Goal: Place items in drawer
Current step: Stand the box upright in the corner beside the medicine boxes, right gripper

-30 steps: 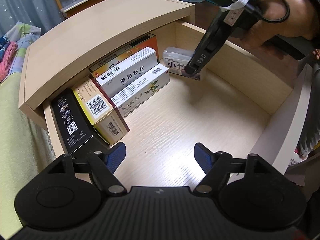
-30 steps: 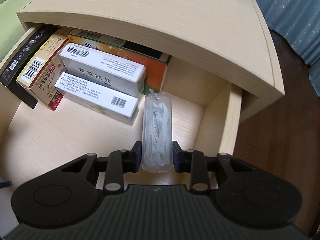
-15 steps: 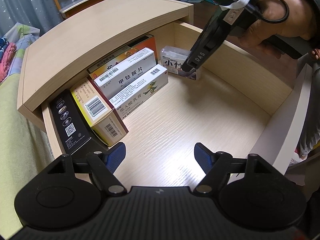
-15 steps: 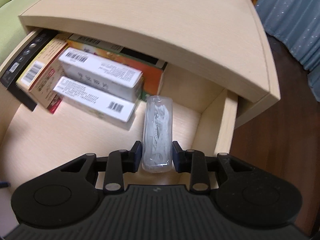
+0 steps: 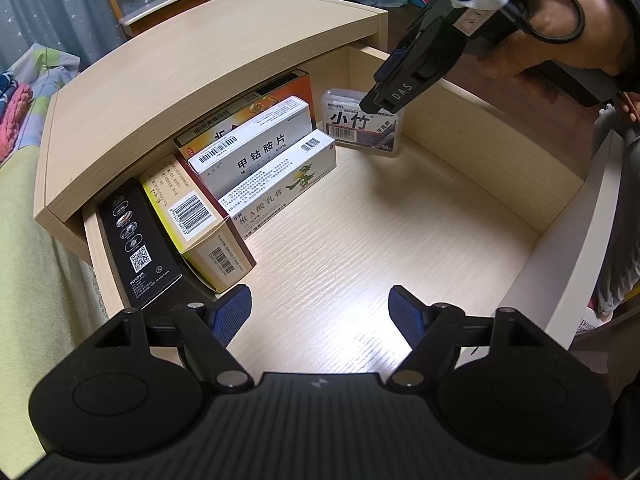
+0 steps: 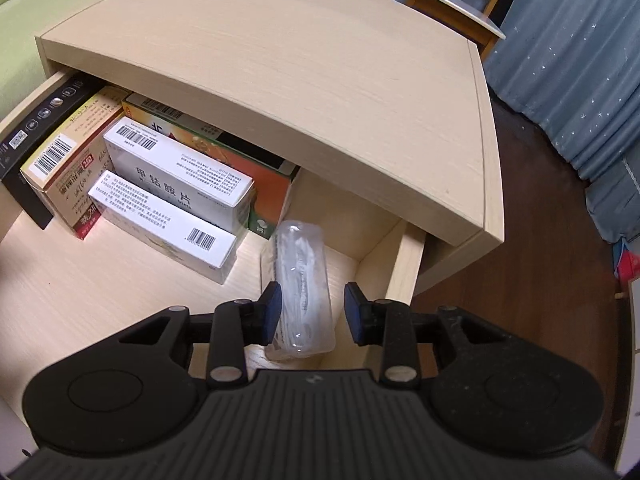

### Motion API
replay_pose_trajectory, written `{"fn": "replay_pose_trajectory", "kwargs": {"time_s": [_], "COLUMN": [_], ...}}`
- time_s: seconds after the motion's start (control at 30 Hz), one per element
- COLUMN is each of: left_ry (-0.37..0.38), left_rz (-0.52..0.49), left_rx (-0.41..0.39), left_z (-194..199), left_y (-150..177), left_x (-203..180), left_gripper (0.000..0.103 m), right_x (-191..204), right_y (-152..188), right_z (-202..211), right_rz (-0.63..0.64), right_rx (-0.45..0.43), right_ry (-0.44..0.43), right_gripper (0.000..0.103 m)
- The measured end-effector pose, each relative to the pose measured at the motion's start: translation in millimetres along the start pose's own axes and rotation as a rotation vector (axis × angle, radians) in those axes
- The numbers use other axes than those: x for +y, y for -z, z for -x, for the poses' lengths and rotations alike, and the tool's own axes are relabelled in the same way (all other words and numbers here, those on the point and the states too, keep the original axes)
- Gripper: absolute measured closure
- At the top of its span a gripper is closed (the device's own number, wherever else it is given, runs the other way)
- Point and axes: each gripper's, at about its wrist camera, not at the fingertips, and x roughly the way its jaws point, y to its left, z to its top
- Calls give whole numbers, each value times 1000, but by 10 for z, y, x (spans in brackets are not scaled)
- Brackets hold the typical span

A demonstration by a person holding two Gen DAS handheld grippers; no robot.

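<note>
My right gripper (image 6: 310, 312) stands with jaws parted around the clear floss box (image 6: 304, 292) in the drawer (image 5: 460, 184). My left gripper (image 5: 320, 312) hovers, jaws wide and empty, near the medicine boxes (image 5: 256, 148).

The drawer floor (image 5: 360, 240) is brightly lit from above, with a strong white glare seen on it just ahead of the left tool (image 5: 320, 314), while the far room is left dim. A soft shadow is cast on the wood beneath the right tool (image 5: 384, 96), and deep shade is held under the cabinet top (image 6: 280, 80). Both views are sharp at the centre, heavily bowed by the fisheye lens, and darkened at the corners.
</note>
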Motion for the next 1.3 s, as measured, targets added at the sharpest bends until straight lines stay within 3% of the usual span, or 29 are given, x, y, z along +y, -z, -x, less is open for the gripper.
{"fn": "replay_pose_trajectory", "kwargs": {"time_s": [0.17, 0.27, 0.4, 0.57, 1.0, 1.3], "left_ry": [2, 3, 7, 12, 9, 16], "left_rz": [3, 4, 8, 9, 7, 19], "left_rx": [-1, -2, -6, -11, -21, -30], "left_z": [-1, 2, 8, 16, 30, 51], "left_y": [-1, 0, 3, 6, -9, -1], "left_x": [6, 12, 22, 29, 29, 57], "left_gripper": [27, 27, 27, 27, 27, 26], "right_x": [140, 150, 107, 18, 90, 35], "right_y": [-15, -23, -65, -109, -162, -261], "right_z": [-139, -197, -247, -302, -269, -379], "right_rz": [24, 24, -24, -74, 108, 49], "right_rx": [8, 12, 4, 4, 0, 54], "right_ry": [-12, 23, 76, 82, 139, 89], "right_gripper": [74, 77, 79, 82, 81, 81]}}
